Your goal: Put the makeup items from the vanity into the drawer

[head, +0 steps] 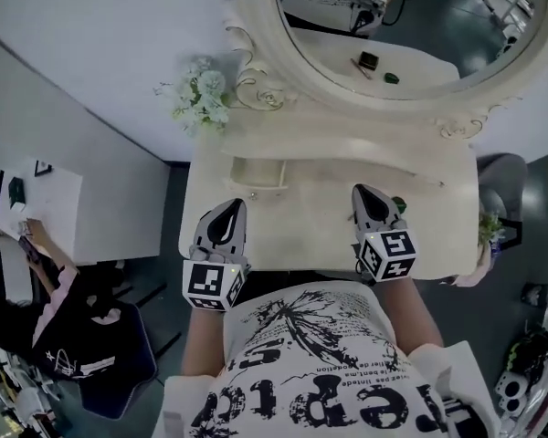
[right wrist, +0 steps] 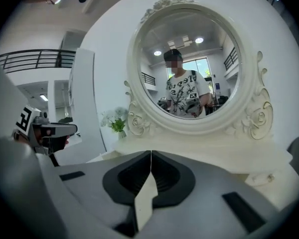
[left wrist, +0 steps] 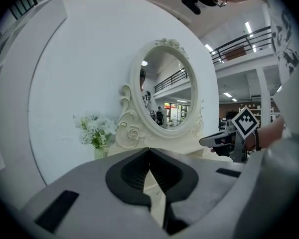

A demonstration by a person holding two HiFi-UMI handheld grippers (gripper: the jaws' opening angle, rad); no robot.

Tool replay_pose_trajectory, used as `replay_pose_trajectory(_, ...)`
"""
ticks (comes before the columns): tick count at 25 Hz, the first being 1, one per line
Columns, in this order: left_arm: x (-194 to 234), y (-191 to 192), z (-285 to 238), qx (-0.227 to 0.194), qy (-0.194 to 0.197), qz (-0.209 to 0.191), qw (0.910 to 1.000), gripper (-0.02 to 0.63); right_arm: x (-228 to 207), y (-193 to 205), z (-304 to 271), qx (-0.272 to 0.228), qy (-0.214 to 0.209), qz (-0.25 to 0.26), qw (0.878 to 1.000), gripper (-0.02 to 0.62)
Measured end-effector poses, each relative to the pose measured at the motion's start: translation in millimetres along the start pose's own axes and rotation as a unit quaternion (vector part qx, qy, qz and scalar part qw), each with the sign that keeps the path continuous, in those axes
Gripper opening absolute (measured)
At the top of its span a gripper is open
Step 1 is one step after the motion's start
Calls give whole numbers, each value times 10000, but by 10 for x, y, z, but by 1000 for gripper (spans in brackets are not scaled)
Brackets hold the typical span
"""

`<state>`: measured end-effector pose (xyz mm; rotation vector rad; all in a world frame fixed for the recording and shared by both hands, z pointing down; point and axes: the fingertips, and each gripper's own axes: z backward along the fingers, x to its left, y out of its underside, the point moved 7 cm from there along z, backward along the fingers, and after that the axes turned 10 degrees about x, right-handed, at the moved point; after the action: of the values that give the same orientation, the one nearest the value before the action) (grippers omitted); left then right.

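Left gripper [head: 226, 213] and right gripper [head: 370, 199], jaws together and empty, above vanity [head: 301, 231]; mirror [head: 420, 26] at 12 o'clock, flowers [head: 201, 94] at 10 o'clock.

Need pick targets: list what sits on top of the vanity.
The mirror and flowers stand at its back. A small green item peeks out beside the right gripper, which covers whatever lies under it.

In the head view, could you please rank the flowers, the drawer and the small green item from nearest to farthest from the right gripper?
1. Small green item, just right of the right gripper.
2. Drawer, to its left on the tabletop.
3. Flowers, at the rear left corner.
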<state>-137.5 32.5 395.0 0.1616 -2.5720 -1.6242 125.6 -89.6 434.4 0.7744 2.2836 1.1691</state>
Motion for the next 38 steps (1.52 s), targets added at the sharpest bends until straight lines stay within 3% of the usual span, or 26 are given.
replay_pose_trajectory(8,106,-82,-502,253,890,-242,9954,19,-146,166,48,332,793,-325,9958,18)
replay_pose_trajectory(16,38,137,-812,748,1731,-351,9814,20,-229,846,153,1190,1415,-1026,9774,22)
replay_pose_trajectory(17,12,185,-842,829,1832,-352,9789,20,-237,954,181,1301,1479,-1078,9745,39)
replay_pose_trajectory(19,-51,265,-909,957,1984,-400,9746,19,-268,1141,201,1512,1507,-1125,9704,185)
replay_pose_trajectory(23,-202,396,-1024,1150,2171,-427,9684,20,-371,1414,173,1886,1545,-1121,9633,276)
replay_pose_trajectory(27,-354,503,-1092,1298,2261,-397,9646,18,-468,1610,55,2253,1527,-1077,9562,326)
replay_pose_trajectory(38,-428,613,-1104,1491,2191,-317,9637,20,-588,1654,-166,2751,1243,-780,9502,331)
